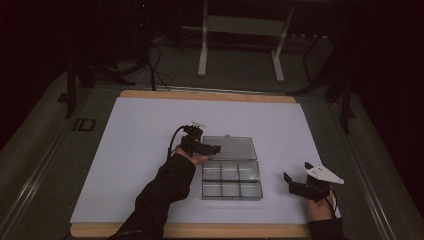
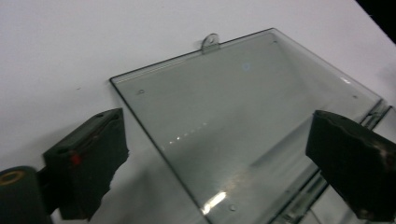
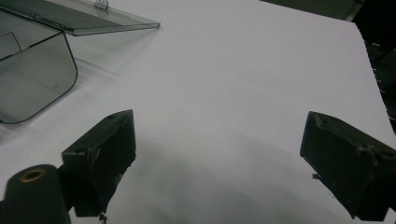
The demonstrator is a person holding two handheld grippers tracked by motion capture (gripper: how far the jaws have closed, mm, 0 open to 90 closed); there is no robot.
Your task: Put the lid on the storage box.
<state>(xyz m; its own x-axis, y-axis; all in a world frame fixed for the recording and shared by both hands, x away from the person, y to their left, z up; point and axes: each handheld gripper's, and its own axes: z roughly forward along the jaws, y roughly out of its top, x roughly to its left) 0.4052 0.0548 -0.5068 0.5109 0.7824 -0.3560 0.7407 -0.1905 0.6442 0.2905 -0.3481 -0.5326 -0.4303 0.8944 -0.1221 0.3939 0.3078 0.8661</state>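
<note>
A clear plastic compartment box (image 1: 231, 180) lies on the white sheet (image 1: 145, 130), its lid (image 1: 231, 147) folded back flat behind it. My left gripper (image 1: 214, 148) hovers at the lid's left end. In the left gripper view the jaws of this gripper (image 2: 217, 135) stand wide apart over the lid (image 2: 243, 88), and the pads press on nothing. My right gripper (image 1: 296, 183) rests to the right of the box, open. In the right gripper view this gripper (image 3: 219, 135) has bare white sheet between its fingers, with the box (image 3: 32, 79) and lid (image 3: 88, 17) at upper left.
The white sheet covers a wooden table top (image 1: 210, 95) whose edges show at front and back. Beyond the table, white stand legs (image 1: 202, 55) and cables (image 1: 155, 65) sit on the dark floor. The box compartments look empty.
</note>
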